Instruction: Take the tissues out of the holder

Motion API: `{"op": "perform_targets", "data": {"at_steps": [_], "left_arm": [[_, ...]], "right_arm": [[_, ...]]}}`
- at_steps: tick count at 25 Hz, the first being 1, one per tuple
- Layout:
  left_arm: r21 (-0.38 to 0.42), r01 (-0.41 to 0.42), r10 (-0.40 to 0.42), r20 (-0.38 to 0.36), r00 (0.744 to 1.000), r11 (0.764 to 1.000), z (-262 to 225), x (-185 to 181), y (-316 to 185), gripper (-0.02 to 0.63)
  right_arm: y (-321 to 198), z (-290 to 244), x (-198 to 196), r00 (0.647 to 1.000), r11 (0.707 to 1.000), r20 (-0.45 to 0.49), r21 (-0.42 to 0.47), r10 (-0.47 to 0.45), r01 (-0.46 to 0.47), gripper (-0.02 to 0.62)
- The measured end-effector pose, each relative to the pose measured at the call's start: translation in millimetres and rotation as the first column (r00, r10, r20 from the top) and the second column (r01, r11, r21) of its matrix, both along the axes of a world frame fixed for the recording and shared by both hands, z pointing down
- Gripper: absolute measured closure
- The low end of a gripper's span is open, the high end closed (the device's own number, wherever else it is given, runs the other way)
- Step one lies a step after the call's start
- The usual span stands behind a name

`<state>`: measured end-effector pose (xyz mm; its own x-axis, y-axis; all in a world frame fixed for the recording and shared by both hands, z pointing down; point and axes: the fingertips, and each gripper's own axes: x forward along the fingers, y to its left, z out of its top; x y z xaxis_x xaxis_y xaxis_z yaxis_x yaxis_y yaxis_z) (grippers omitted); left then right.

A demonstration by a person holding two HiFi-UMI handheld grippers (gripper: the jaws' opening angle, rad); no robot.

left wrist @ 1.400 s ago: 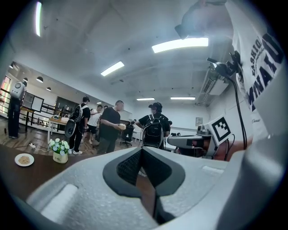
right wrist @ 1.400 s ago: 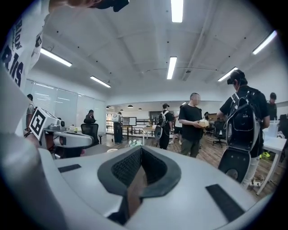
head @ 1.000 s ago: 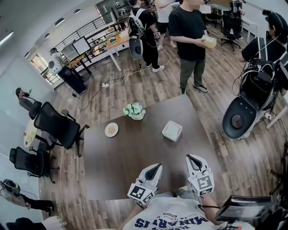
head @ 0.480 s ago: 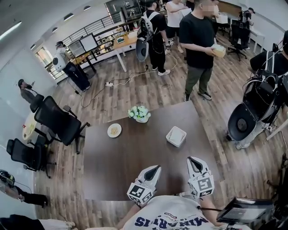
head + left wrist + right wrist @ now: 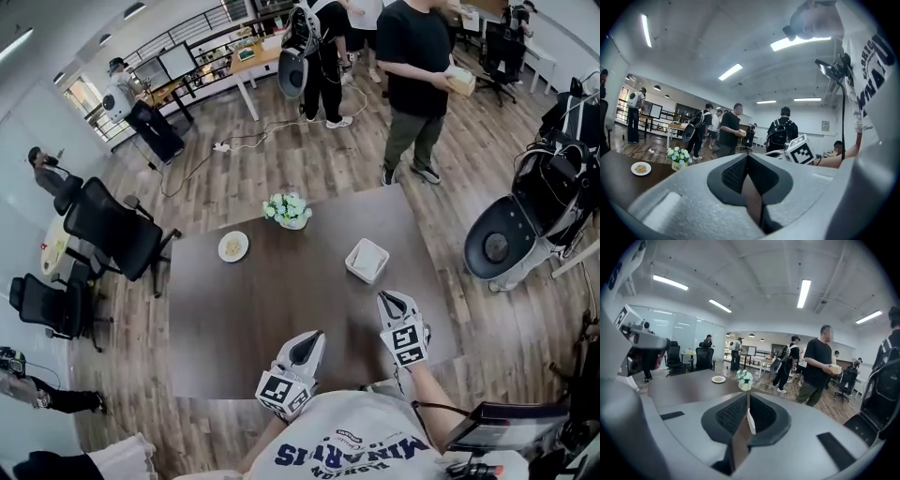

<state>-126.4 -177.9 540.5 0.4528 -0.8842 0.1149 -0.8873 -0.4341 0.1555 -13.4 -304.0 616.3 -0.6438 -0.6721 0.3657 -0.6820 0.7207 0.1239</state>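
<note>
The white tissue holder (image 5: 367,260) stands on the right part of the dark brown table (image 5: 253,309), with white tissue showing in its top. My right gripper (image 5: 389,299) hovers just short of it, at the near right, its jaws shut with nothing between them. My left gripper (image 5: 311,338) hangs over the table's near edge, also shut and empty. In the left gripper view its closed jaws (image 5: 747,157) point at the room. In the right gripper view my shut right gripper (image 5: 748,395) fills the foreground, and I do not see the holder there.
A pot of pale flowers (image 5: 287,209) and a small plate (image 5: 232,247) sit at the table's far side. Office chairs (image 5: 111,234) stand to the left. A person in black (image 5: 419,66) holding a box stands beyond the table. A round white device (image 5: 502,241) is at the right.
My right gripper has moved forward over the table toward the tissue holder. The left gripper stays near the table's near edge. The head view has shifted slightly.
</note>
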Motion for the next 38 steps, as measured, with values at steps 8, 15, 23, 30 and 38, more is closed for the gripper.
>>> {"op": "perform_targets", "data": {"at_steps": [8,15,23,30,38], "left_arm": [[-0.012,0.094,-0.094,-0.015,0.995,0.995,6.6,-33.3,9.1,0.601],[-0.034,0.156,-0.157,-0.011,0.988,0.987,9.6,-53.3,18.7,0.601],[-0.046,0.214,-0.215,-0.014,0.977,0.976,9.4,-71.8,25.7,0.601],[-0.046,0.236,-0.237,-0.016,0.971,0.971,9.1,-78.1,25.2,0.601],[-0.051,0.233,-0.233,-0.010,0.972,0.971,12.7,-75.3,21.7,0.601]], "right_arm": [[-77.3,81.5,-31.3,0.980,0.999,-0.194,-0.049,-0.032,0.022,0.524],[-124.9,138.6,-57.4,0.946,0.995,-0.318,-0.099,-0.062,0.032,0.461],[-145.7,211.3,-69.6,0.857,0.986,-0.503,-0.166,-0.111,0.029,0.422],[-156.6,236.0,-72.1,0.811,0.980,-0.571,-0.197,-0.129,0.017,0.476],[-159.6,237.0,-76.8,0.827,0.977,-0.546,-0.210,-0.134,0.020,0.494]]}}
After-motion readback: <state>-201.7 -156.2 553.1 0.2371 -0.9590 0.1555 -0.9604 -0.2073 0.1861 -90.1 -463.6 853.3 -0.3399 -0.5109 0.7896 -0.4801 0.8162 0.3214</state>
